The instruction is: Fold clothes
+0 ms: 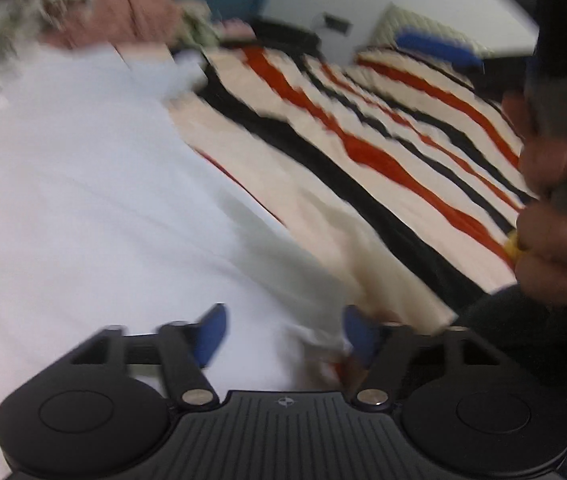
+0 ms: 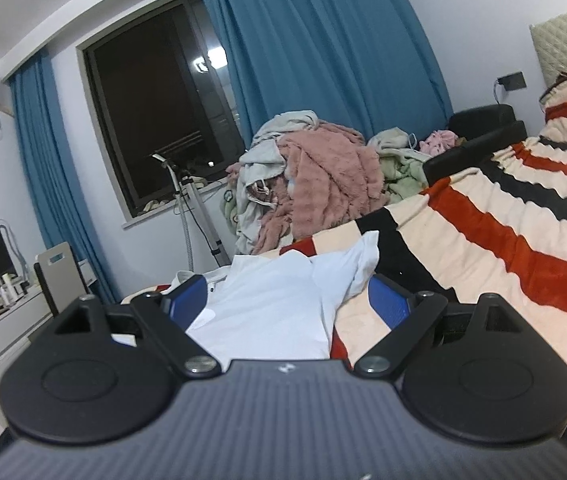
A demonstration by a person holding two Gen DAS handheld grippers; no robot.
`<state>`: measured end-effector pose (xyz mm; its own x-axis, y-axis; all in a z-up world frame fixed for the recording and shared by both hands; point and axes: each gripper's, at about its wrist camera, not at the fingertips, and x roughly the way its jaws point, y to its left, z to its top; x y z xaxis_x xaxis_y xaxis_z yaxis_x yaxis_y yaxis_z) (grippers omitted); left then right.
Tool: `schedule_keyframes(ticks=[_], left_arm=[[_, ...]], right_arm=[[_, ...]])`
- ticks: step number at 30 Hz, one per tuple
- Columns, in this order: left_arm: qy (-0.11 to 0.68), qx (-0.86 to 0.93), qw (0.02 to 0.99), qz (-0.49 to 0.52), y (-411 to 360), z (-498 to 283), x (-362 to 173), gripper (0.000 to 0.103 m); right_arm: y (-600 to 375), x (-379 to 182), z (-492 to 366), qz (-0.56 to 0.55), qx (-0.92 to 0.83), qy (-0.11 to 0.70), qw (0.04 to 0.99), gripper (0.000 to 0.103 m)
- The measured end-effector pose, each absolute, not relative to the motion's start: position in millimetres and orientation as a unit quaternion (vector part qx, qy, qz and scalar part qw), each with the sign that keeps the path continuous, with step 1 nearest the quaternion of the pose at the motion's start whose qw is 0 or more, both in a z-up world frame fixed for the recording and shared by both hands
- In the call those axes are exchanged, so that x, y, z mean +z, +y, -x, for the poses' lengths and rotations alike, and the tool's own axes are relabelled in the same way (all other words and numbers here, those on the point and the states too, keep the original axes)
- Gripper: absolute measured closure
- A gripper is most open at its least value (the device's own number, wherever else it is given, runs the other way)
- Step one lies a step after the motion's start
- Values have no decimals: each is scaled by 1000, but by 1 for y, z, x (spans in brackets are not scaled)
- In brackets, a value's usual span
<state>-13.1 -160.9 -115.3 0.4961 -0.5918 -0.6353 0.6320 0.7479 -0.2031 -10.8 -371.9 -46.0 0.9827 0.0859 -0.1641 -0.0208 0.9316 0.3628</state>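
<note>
White shirt [image 2: 279,300] lies on the striped blanket [image 2: 503,248] of the bed, right in front of both my grippers. From the right wrist cam, my right gripper [image 2: 289,300] has its blue pads wide apart, holding nothing; the shirt sits between them, its sleeve reaching toward 1 o'clock. A pile of clothes [image 2: 311,176] is at 12 o'clock, w/ blue curtains [image 2: 315,40] behind it. The left wrist cam is blurry. My left gripper [image 1: 283,332] is open wide too, over the shirt [image 1: 83,200], which fills 9 to 12 o'clock. I think it grips nothing, but the blur makes that hard to tell. At 3 o'clock a hand [image 1: 551,208] holds a dark handle.
</note>
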Motion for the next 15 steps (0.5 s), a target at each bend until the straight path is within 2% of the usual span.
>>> schedule_keyframes(ticks=[4, 6, 15], left_arm=[[304, -291, 906, -40, -121, 5, -78, 13], [281, -259, 923, -38, -102, 1, -60, 5], [197, -127, 972, 31, -26, 8, -7, 0]], right_arm=[[-366, -46, 9, -169, 25, 96, 981, 14], [-360, -46, 8, -154, 28, 97, 983, 14], [-332, -44, 6, -116, 59, 105, 986, 14]])
